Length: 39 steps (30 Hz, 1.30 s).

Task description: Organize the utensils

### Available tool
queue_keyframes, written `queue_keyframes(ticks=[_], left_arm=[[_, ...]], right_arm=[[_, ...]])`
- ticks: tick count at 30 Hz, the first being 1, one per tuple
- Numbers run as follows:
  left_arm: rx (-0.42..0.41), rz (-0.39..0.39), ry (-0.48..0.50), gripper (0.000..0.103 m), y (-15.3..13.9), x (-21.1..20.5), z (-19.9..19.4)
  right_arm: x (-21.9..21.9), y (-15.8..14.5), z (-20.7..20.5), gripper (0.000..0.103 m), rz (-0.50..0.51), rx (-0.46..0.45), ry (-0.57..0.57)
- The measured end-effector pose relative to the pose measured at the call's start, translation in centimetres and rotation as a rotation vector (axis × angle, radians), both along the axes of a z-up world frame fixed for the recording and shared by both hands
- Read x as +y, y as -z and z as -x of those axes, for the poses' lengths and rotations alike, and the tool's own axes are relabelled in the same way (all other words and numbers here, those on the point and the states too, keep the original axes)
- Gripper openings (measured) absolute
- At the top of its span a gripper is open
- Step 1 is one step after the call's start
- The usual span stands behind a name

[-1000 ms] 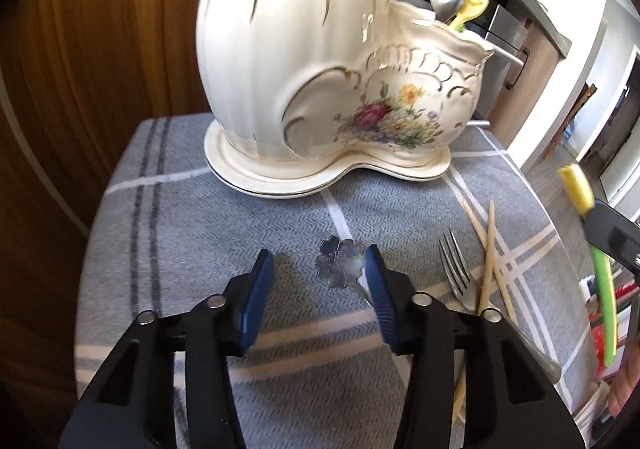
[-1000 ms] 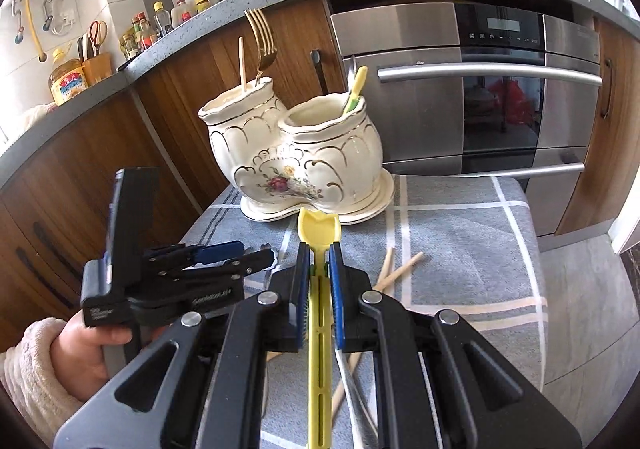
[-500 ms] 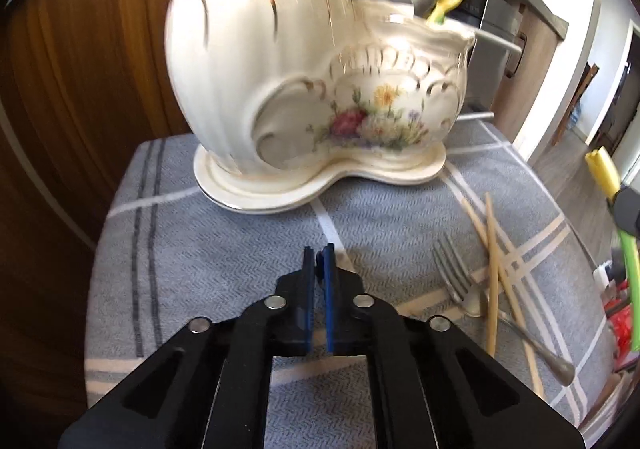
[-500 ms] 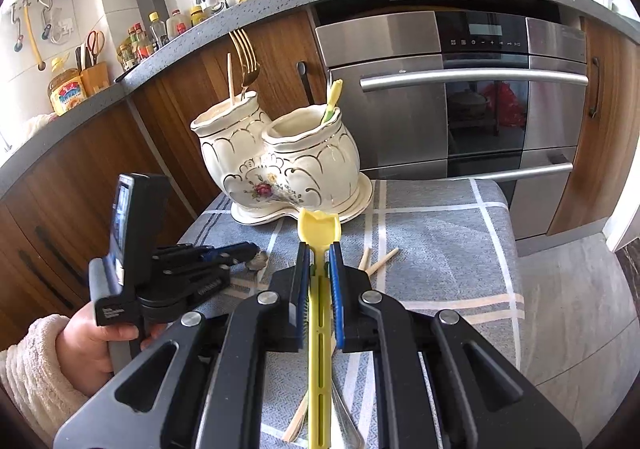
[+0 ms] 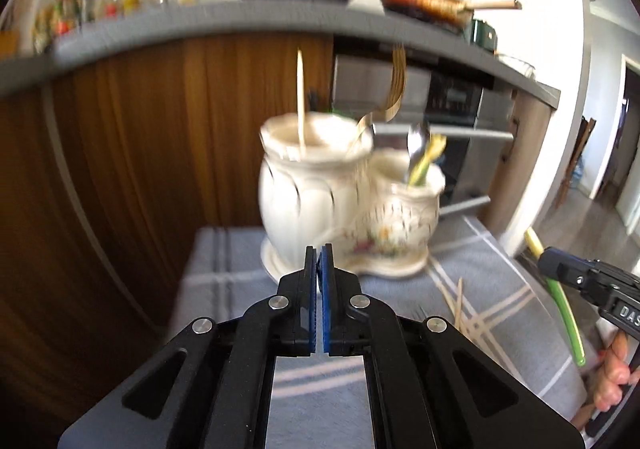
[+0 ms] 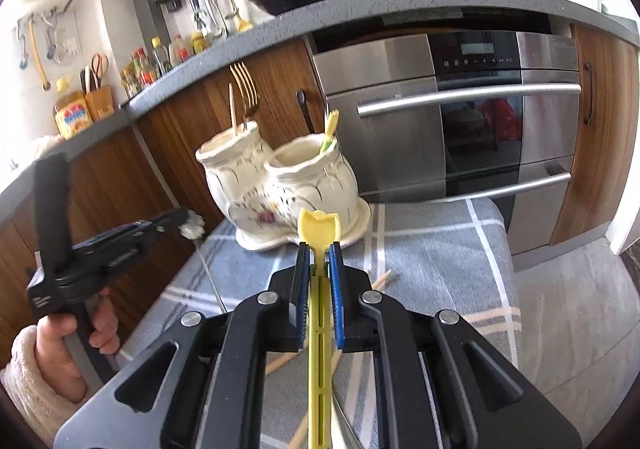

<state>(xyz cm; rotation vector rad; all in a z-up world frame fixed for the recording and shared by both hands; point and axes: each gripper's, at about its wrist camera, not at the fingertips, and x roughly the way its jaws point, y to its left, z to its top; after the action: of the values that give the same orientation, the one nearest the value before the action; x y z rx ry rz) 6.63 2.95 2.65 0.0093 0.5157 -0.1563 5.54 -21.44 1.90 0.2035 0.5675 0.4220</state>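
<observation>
My R gripper (image 6: 319,263) pinches a yellow utensil (image 6: 319,313): long axis runs straight along the fingers, tulip-shaped end (image 6: 320,225) poking out past the tips toward the ceramic holder (image 6: 280,185), rest of the handle running back under the tool toward me. Blue pads (image 6: 335,281) pressed on the shaft from both sides, w/ just the shaft's width between them. Seen from L cam, the same utensil (image 5: 558,301) slants down-right through the R gripper (image 5: 560,269). My L gripper (image 5: 319,257) has its fingers pressed together; in its own view nothing shows between the pads, but from R cam the L gripper (image 6: 182,219) has a silvery flower-shaped end (image 6: 193,227) at its tips and a thin metal shaft (image 6: 210,273) hanging down from there toward the cloth, so it's holding a metal utensil, type can't tell. Holder sits on the grey checked cloth (image 6: 436,249), ahead of both tools, two pots joined: taller pot has a chopstick (image 6: 231,109) and gold fork (image 6: 246,89) standing upright, tines up; shorter pot has a yellow-handled piece (image 6: 330,129) leaning right, and L cam shows a metal spoon (image 5: 418,141) beside it. Loose chopsticks (image 5: 456,305) lie on the cloth betw. the two grippers, near R side of the holder's base. L view is motion-blurred.
</observation>
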Motion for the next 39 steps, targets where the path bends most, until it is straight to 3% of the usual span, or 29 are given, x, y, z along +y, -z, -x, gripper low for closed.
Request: queue_keyframes(ticks=[2,8,15,22,31,39], left_arm=[[-0.060,-0.033,-0.010,0.003,-1.8,0.3,1.0],[-0.153,-0.015,0.002,0.003,-6.7,2.1,1.7],[-0.254,-0.045,-0.045,0.003,-12.8,3.9,-0.4],[-0.313,-0.062,-0.112,0.003,-15.7,4.5,-3.6],[-0.312,-0.151,-0.188,0.003,-15.0,4.0,-8.1],[-0.280,-0.210,-0.182,0.003,-12.4,3.1,-10.1]], right_arm=[[-0.2,-0.2,-0.4,0.010,-0.045,-0.005,-0.007],[0.4,-1.5,-2.6,0.010,-0.071,-0.047,0.004],[1.7,-4.9,-6.8,0.010,-0.083,-0.168,0.021],[2.5,-7.5,-11.0,0.010,-0.188,-0.285,0.063],[4.4,-6.1,-14.2,0.010,-0.187,-0.341,0.045],[4.8,-4.0,-16.5,0.010,-0.207,-0.300,0.038]])
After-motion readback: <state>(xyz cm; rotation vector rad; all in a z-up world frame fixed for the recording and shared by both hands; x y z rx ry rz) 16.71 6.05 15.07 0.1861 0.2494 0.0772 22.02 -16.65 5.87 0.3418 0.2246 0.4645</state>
